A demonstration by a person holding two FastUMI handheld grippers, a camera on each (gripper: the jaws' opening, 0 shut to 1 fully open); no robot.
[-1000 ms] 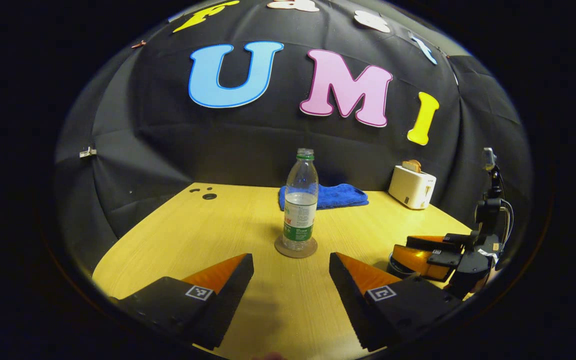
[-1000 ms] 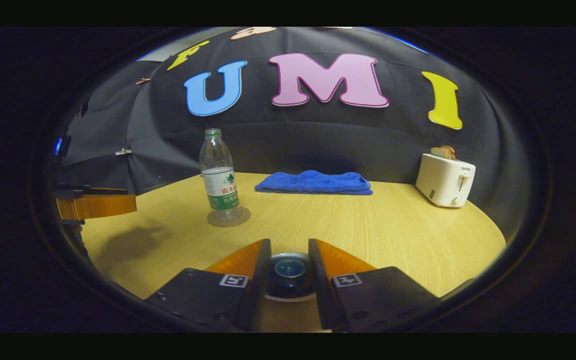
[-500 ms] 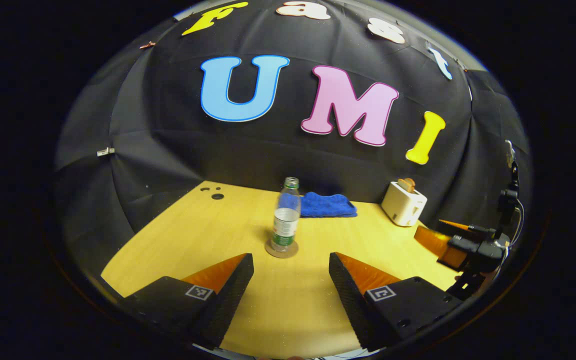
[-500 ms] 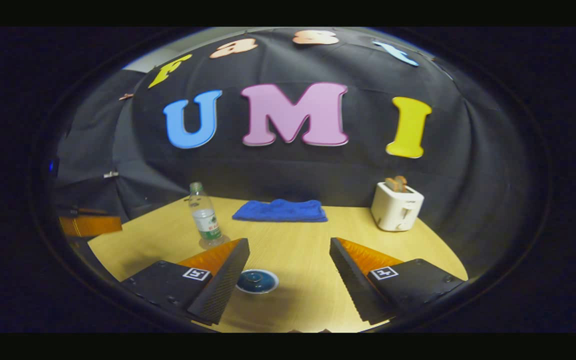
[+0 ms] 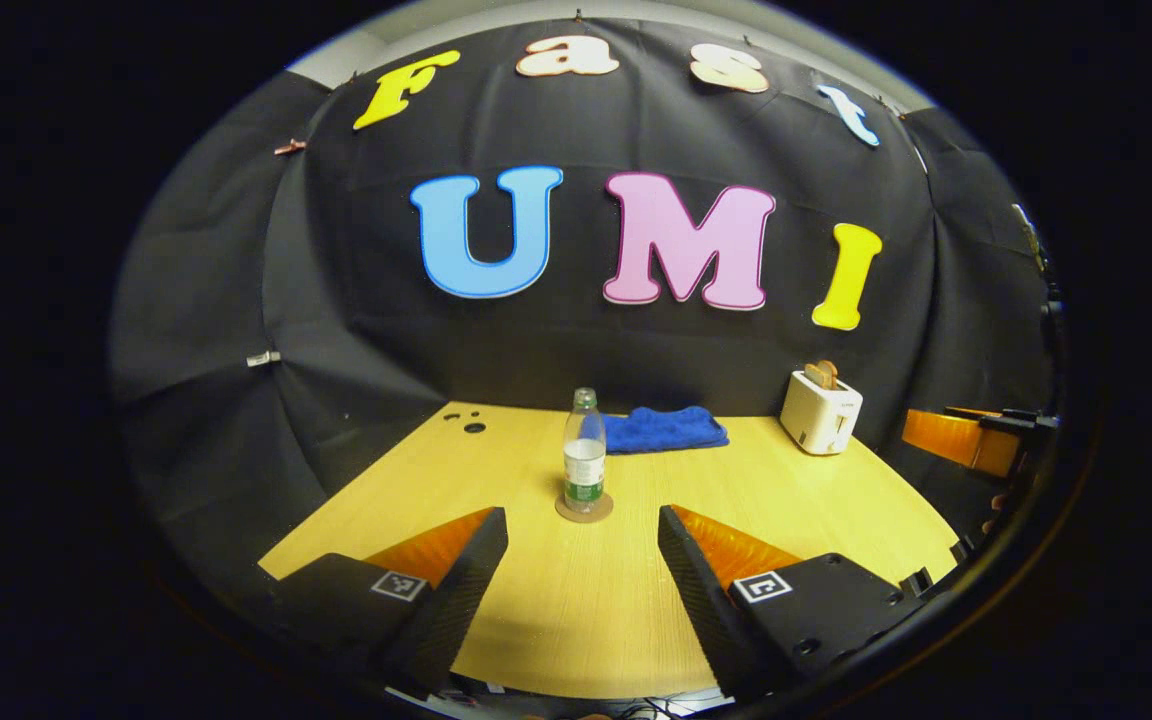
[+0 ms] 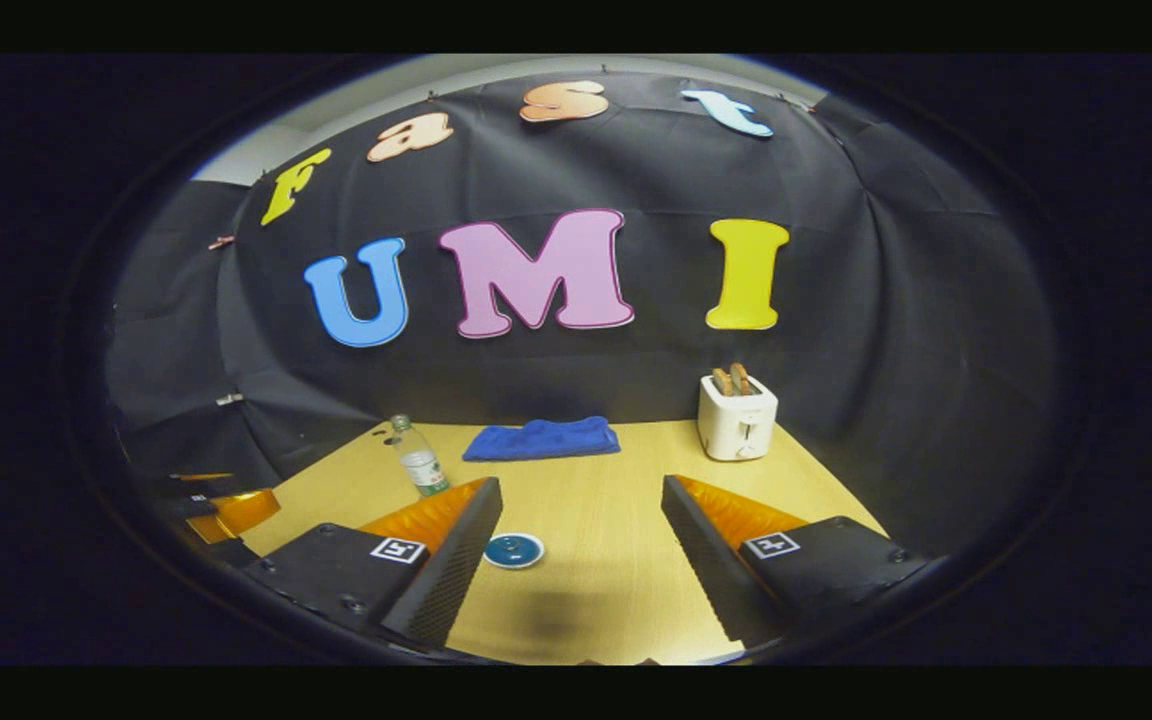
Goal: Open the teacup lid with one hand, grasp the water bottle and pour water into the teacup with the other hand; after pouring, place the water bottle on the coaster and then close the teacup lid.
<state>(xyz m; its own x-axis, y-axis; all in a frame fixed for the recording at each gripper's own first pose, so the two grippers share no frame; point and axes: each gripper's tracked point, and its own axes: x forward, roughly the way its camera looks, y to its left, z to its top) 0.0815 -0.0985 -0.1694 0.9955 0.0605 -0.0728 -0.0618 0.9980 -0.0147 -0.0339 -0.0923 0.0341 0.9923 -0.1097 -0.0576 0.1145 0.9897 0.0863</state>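
Left gripper view: left gripper has drawn back and up from the table since a second ago; jaws wide apart, holding nothing, as before. Water bottle reads smaller now. It stands upright on the round coaster, mid-table, clear plastic, green label band, partly filled. Table is pale wood grain with a curved front edge. Behind the bottle lies a folded blue cloth, nubbly; a white toaster with toast in its slots sits toward the right.

Right gripper view: right gripper, which a second ago was closed about the teacup lid, has let go; jaws now spread wide and empty. The lid, round, dark glossy blue, sits on the table just beside the left finger; the cup beneath it cannot be made out. The left gripper is at the far left edge.
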